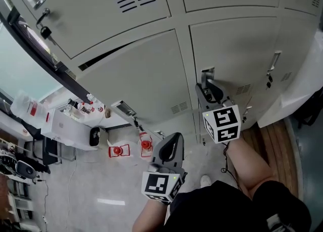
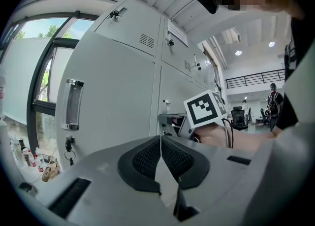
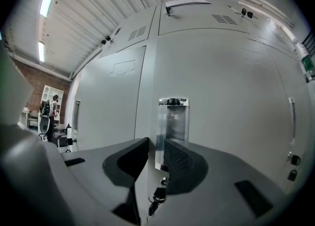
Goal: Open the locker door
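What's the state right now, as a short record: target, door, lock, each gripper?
target: chrome handle on the locker door
door: looks shut
lock: keys hang just below the handle
right gripper: at the door, jaws apart and straddling the handle's left edge; cannot tell whether the pads press on it
left gripper: jaws together, nothing between them

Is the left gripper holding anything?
No, the left gripper has its fingers pressed together with nothing between them.
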Tool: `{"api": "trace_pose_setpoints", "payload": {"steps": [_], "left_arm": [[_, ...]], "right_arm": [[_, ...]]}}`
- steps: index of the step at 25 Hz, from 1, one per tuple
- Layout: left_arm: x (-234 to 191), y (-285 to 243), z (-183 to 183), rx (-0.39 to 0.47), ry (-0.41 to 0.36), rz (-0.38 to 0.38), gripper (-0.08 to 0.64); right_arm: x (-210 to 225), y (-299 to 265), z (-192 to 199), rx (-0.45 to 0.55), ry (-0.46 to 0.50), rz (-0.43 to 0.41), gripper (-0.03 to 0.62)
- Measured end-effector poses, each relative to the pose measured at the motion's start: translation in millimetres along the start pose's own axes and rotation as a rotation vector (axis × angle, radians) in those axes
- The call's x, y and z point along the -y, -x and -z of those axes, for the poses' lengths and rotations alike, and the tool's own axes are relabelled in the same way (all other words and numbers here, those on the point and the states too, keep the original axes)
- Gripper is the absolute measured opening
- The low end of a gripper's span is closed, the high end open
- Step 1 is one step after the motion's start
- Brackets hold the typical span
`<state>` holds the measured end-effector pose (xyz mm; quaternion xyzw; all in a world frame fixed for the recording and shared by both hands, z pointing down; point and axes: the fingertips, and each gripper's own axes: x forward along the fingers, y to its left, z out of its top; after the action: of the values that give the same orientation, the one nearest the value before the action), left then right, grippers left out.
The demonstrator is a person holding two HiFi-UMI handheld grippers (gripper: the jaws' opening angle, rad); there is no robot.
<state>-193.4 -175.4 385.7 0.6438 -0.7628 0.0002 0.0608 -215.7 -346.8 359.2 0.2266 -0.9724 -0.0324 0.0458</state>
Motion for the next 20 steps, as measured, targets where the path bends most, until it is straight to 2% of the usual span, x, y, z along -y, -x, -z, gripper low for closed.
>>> {"api": "trace_pose_setpoints", "payload": {"steps": [5, 12, 20], "left_arm": [[3.3, 3.1, 2.3, -0.007, -0.001, 0.032, 0.020], [13.0, 4.9, 0.5, -0.025, -0.010, 0.141, 0.020], [24.2, 7.5, -2.7, -0.017, -0.019, 0.269, 0.020]], "right_arm": [[-4.3, 10.4, 0.2, -0.001, -0.013, -0.009, 0.152], [-9.9, 39.0, 2.3, 0.018, -0.053, -0.031, 0.153], [-10.6, 68.1, 3.9, 0.027, -0.055, 0.010, 0.161]]}}
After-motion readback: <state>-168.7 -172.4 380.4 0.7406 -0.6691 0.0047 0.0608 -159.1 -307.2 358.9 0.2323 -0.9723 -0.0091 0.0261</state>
